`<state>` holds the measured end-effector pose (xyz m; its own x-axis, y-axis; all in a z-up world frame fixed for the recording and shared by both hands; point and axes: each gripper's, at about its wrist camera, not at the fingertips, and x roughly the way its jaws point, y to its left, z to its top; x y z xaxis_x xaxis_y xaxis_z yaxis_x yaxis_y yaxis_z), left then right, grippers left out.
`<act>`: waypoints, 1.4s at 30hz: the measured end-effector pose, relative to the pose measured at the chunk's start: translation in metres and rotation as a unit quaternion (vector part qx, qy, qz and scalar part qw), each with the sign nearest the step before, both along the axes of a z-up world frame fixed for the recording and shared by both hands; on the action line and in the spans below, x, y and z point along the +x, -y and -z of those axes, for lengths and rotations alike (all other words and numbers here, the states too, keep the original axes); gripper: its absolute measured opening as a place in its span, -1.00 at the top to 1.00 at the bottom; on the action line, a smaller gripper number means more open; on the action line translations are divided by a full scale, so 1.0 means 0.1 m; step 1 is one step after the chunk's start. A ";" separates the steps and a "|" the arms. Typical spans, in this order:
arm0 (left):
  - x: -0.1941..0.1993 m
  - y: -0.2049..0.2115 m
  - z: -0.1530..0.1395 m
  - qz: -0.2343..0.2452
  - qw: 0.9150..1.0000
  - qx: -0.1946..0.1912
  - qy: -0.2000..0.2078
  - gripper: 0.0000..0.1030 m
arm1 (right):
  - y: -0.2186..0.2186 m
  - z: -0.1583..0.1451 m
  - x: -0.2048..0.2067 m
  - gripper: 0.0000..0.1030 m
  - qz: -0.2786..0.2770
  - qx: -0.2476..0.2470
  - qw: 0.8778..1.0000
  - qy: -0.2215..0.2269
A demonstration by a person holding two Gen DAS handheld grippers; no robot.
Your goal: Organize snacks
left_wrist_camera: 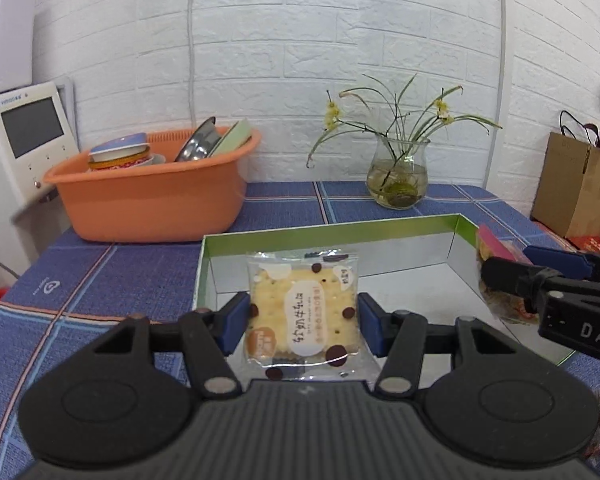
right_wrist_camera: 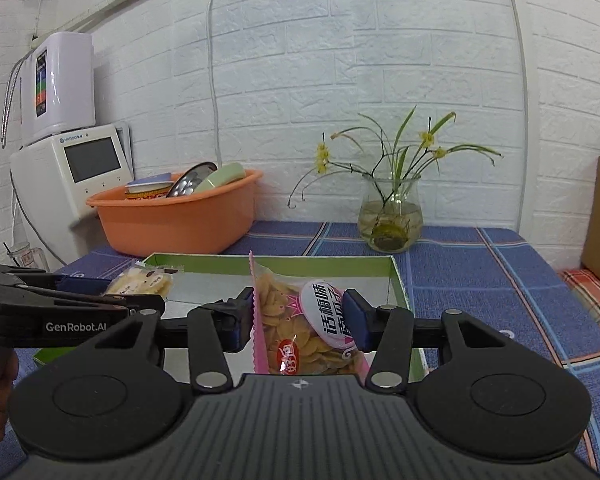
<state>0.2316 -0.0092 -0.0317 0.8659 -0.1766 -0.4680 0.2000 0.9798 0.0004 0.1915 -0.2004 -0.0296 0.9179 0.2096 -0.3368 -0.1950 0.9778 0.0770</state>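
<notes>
Now, left gripper [left_wrist_camera: 303, 322] clamped on a cracker packet [left_wrist_camera: 303, 312], low centre of the left view, above the near edge of a green-rimmed box [left_wrist_camera: 332, 229]. Right gripper [right_wrist_camera: 300, 320] clasping a pink bag of chips [right_wrist_camera: 308, 328] between blue pads, low centre of the right view, over the same box. Behind, orange basin [left_wrist_camera: 152, 196] of dishes upper left, glass vase [left_wrist_camera: 398, 176] with flowers right of centre, blue checked tablecloth [left_wrist_camera: 100, 272] beneath.
</notes>
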 end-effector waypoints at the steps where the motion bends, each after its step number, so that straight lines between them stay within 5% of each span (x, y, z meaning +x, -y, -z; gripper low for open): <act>1: 0.00 0.01 0.01 0.002 1.000 0.002 -0.002 -0.10 | -0.01 0.02 0.03 -0.55 -0.001 -0.002 1.000 -0.007; 6: 0.05 0.05 0.09 0.011 1.000 0.018 -0.014 -0.14 | 0.00 0.09 0.11 -0.25 0.003 -0.006 1.000 -0.027; 13: 0.01 0.02 0.03 0.011 1.000 0.025 -0.003 -0.29 | 0.09 0.05 0.12 -0.32 0.002 0.010 0.999 -0.034; 18: -0.08 -0.06 -0.11 -0.002 1.000 0.026 0.014 -0.36 | 0.33 -0.05 -0.08 -0.48 0.003 0.092 0.994 -0.054; 20: -0.14 -0.09 -0.18 -0.002 0.999 0.032 0.021 -0.38 | 0.45 -0.06 -0.21 -0.67 -0.012 0.140 0.988 -0.067; 24: -0.33 -0.12 -0.29 0.006 0.998 0.058 0.035 -0.41 | 0.62 -0.02 -0.48 -0.69 -0.054 0.225 0.968 -0.097; 31: -1.18 -0.39 -0.10 0.010 0.998 0.052 0.029 -0.45 | 0.51 -0.03 -1.11 -0.69 -0.079 0.108 0.989 -0.067; 35: -1.51 -0.38 0.09 0.036 0.999 0.020 0.001 -0.47 | 0.48 0.09 -1.31 -0.68 -0.104 0.128 0.982 -0.097; 42: -1.48 -0.24 0.32 0.094 0.994 -0.009 -0.056 -0.47 | 0.46 0.29 -1.33 -0.65 -0.094 0.146 0.976 -0.133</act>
